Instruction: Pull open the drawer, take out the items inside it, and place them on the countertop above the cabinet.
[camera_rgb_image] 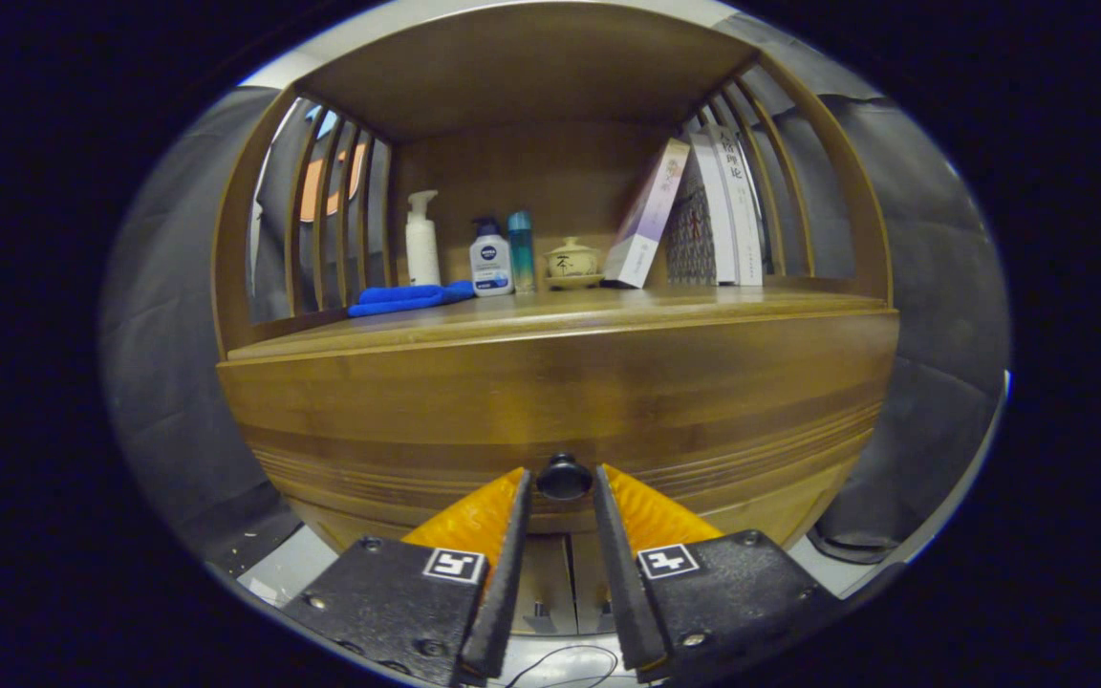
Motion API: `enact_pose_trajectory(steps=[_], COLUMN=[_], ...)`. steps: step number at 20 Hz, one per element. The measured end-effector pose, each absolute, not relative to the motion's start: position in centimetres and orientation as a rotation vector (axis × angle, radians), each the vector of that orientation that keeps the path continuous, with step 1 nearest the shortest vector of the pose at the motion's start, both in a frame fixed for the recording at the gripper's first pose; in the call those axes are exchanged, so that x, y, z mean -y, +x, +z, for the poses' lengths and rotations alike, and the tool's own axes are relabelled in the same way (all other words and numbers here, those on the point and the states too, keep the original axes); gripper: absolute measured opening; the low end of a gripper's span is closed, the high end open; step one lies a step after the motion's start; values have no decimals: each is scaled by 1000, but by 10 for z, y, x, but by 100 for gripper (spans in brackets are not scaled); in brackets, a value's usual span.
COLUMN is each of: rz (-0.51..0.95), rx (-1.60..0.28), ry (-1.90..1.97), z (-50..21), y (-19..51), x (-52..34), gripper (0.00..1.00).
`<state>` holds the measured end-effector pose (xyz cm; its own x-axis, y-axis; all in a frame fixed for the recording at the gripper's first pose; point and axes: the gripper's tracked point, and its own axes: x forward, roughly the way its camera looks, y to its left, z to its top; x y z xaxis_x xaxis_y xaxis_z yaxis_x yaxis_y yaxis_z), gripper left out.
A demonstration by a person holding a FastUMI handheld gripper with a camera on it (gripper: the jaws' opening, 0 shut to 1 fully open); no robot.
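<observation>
Bracketing the drawer knob [564, 476] with the tool [562, 489], we are holding its fingers slightly parted, not yet gripping; the drawer [560, 401] is sitting closed beneath the desk [703, 306].

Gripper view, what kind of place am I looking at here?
Probably a mock home corner in a booth: a wooden cabinet whose countertop holds toiletry bottles, a teapot and books. The gripper is open around the drawer knob.

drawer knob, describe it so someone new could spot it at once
Below the wooden cabinet's countertop runs the wide brown drawer front. Low at its middle sits the small round black knob, between the fingertips of the open tool; nothing else dark or round marks that wood.
</observation>
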<state>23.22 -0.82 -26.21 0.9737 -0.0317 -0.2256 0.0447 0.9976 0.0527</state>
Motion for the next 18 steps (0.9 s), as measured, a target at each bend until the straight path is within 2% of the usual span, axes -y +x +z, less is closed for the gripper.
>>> enact_pose_trajectory(steps=[3, 9, 18], rz=[-53, -59, -45], rx=[-229, -227, -244], ry=[65, 42, 47], z=[-265, -265, -267], y=[236, 235, 230], x=[11, 13, 13], gripper=[38, 28, 25])
